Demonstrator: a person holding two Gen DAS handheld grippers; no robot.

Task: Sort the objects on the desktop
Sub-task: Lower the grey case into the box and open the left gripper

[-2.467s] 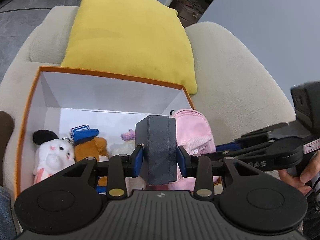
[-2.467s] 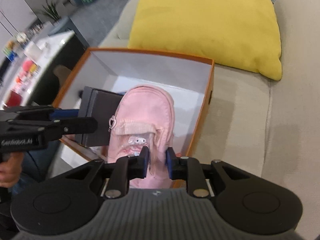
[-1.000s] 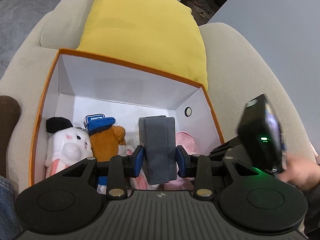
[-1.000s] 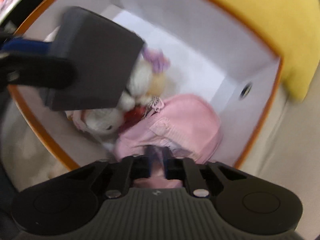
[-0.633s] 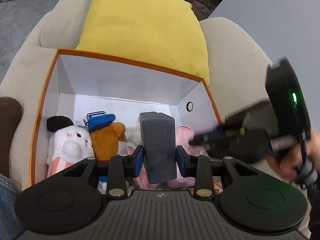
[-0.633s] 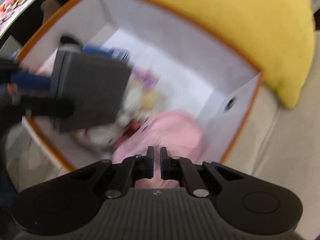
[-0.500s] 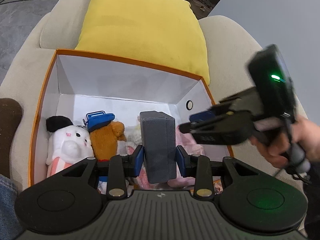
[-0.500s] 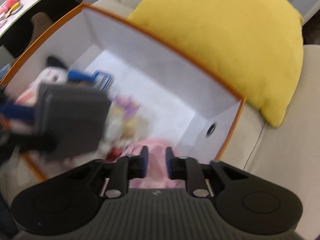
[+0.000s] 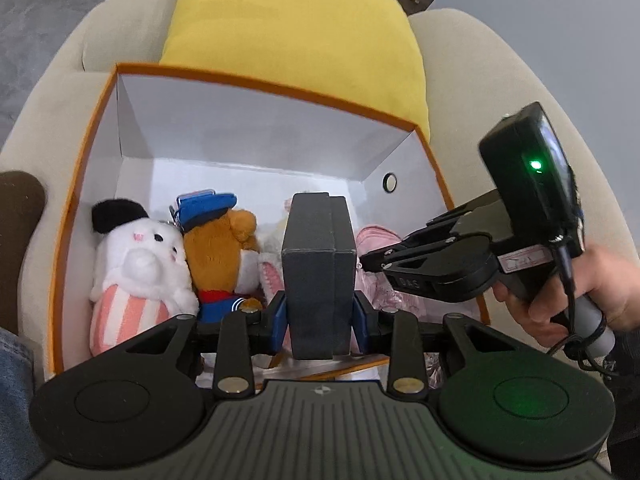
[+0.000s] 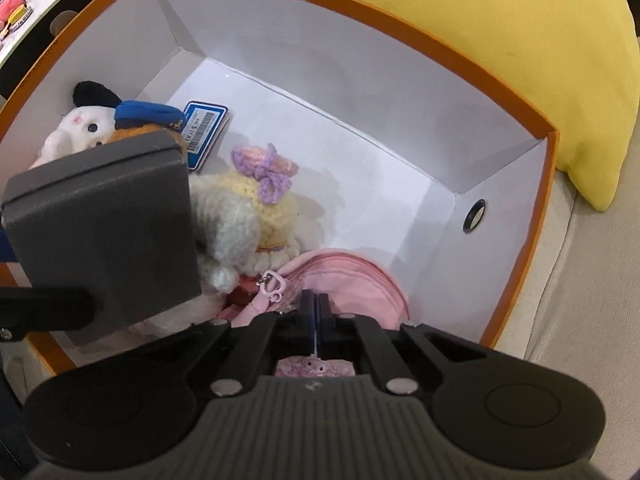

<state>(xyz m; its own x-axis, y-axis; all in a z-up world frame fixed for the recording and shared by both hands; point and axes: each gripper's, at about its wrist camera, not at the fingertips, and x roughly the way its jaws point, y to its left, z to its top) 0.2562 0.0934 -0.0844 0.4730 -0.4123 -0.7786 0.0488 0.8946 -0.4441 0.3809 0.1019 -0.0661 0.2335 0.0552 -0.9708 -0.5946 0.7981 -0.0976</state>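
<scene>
Dark grey case (image 9: pixel 318 276) pinched on both flat sides by left gripper (image 9: pixel 319 316), hanging over near edge of orange box (image 9: pixel 256 80). Looks rigid, smooth, light; side grip suits.

Right gripper (image 10: pixel 316 316) jaws just snapped closed, nothing between, tips over pink pouch (image 10: pixel 352 280), soft, lying in box right.

Below case: white plush (image 9: pixel 136 264), brown plush (image 9: pixel 224 256), knit doll (image 10: pixel 256 200) crowding drop spot. Far side free. Yellow cushion (image 9: pixel 296 32) behind.

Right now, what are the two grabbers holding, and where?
The left gripper clamps the dark grey rectangular box by its two side faces. The right gripper is shut, holding nothing.
</scene>
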